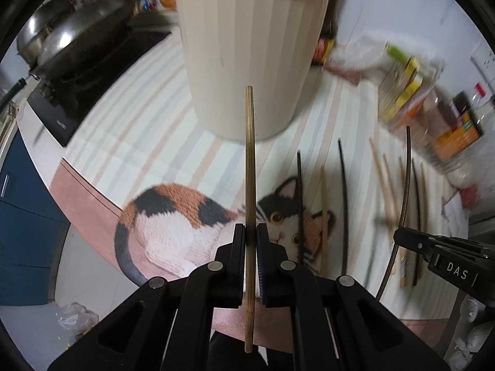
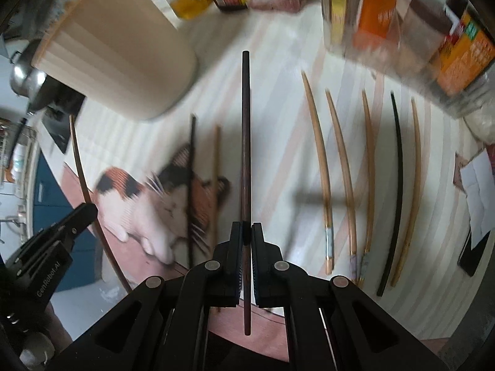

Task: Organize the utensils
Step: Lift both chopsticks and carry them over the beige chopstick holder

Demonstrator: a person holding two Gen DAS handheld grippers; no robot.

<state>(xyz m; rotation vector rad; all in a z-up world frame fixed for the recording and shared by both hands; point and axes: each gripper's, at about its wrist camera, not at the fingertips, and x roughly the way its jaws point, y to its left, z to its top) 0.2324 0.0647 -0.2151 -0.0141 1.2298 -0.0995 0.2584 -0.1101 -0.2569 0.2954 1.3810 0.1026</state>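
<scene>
The left gripper [image 1: 251,232] clamps a pale bamboo chopstick [image 1: 250,160] at frame centre, pointing up toward the beige ribbed holder [image 1: 247,55]. The right gripper [image 2: 246,230] pinches a dark brown chopstick [image 2: 246,142] likewise. More chopsticks [image 2: 343,167] lie right of centre on the striped cat mat [image 2: 278,71], jars [image 2: 402,31] blurred behind.

Light bamboo chopstick [image 1: 250,167] and dark brown chopstick [image 2: 246,142] point toward the ribbed beige holder [image 1: 247,49].
</scene>
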